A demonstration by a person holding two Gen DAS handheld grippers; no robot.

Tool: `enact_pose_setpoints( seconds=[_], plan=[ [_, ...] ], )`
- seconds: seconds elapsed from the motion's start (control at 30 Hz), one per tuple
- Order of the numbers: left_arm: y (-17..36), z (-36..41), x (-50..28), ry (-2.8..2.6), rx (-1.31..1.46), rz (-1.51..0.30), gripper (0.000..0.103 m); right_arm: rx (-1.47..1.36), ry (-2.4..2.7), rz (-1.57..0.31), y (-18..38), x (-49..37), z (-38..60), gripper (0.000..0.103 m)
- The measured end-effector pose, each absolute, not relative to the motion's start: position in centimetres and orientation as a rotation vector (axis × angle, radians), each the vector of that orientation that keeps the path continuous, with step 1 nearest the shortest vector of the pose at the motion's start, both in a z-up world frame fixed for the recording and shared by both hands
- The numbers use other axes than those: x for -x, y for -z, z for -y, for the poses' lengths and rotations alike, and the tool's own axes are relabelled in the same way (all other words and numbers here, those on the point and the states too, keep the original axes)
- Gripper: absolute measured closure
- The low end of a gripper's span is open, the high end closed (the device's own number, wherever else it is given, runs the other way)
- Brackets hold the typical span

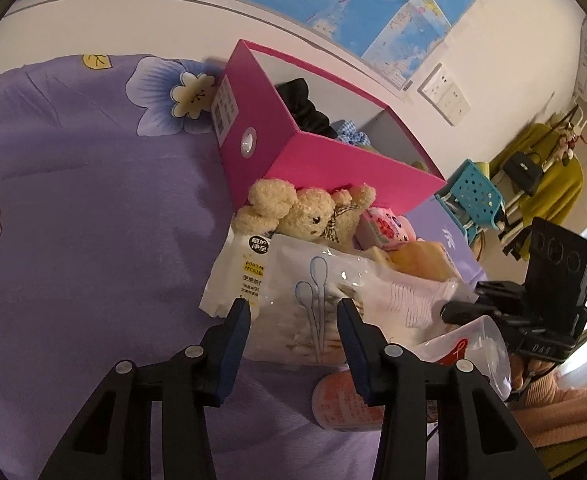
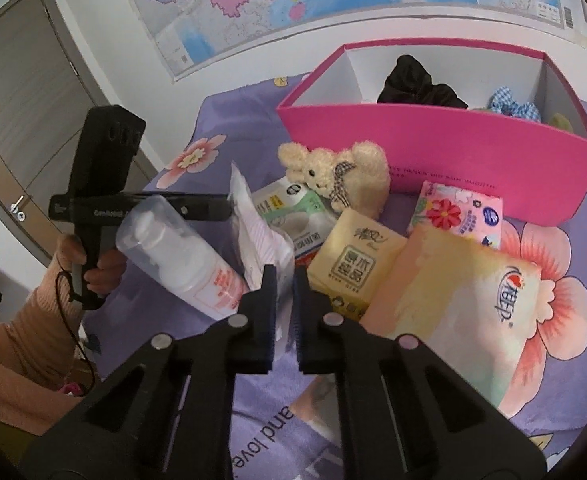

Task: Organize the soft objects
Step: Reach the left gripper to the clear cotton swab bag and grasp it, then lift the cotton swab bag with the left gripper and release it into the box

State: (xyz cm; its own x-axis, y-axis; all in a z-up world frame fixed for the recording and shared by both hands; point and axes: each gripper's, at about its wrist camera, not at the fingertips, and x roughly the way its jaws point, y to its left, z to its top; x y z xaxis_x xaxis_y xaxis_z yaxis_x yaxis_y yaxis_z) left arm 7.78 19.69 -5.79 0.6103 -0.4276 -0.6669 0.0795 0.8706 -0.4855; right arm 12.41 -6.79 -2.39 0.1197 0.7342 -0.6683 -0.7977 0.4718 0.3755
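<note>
Both of your grippers close on the same clear packet of cotton swabs (image 1: pixel 333 300), which lies on the bed (image 1: pixel 73 220) in front of the pink box (image 1: pixel 333 164). Your left gripper (image 1: pixel 293 320) pinches one end between its jaws; your right gripper (image 2: pixel 283 292) has its jaws nearly shut on the thin film at the other end. That film could slip or tear if you pull apart. Lifting may also drag the pump bottle (image 2: pixel 185 256) leaning just beside it, or nudge the plush rabbit (image 2: pixel 337 176).
</note>
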Motion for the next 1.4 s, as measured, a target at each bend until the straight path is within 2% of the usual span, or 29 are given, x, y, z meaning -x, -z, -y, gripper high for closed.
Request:
enact_pose_setpoints(
  seconds=[0.3,0.7,1.4],
  plan=[
    [5.9,-19.8,-7.8,0.326,0.437,-0.868,0.058,0.041,-1.083,-0.886,1.3,-14.0,6.7,0.095],
    [6.8,-20.2,-9.1,0.341,0.451,-0.917,0.058,-0.02,-1.033,-0.953,2.6,-16.4,6.4,0.094],
    [0.9,-18.4,-8.8,0.368,0.428,-0.764,0.061,-0.093,-1.055,-0.834,-2.1,-16.4,7.7,0.094]
  ],
)
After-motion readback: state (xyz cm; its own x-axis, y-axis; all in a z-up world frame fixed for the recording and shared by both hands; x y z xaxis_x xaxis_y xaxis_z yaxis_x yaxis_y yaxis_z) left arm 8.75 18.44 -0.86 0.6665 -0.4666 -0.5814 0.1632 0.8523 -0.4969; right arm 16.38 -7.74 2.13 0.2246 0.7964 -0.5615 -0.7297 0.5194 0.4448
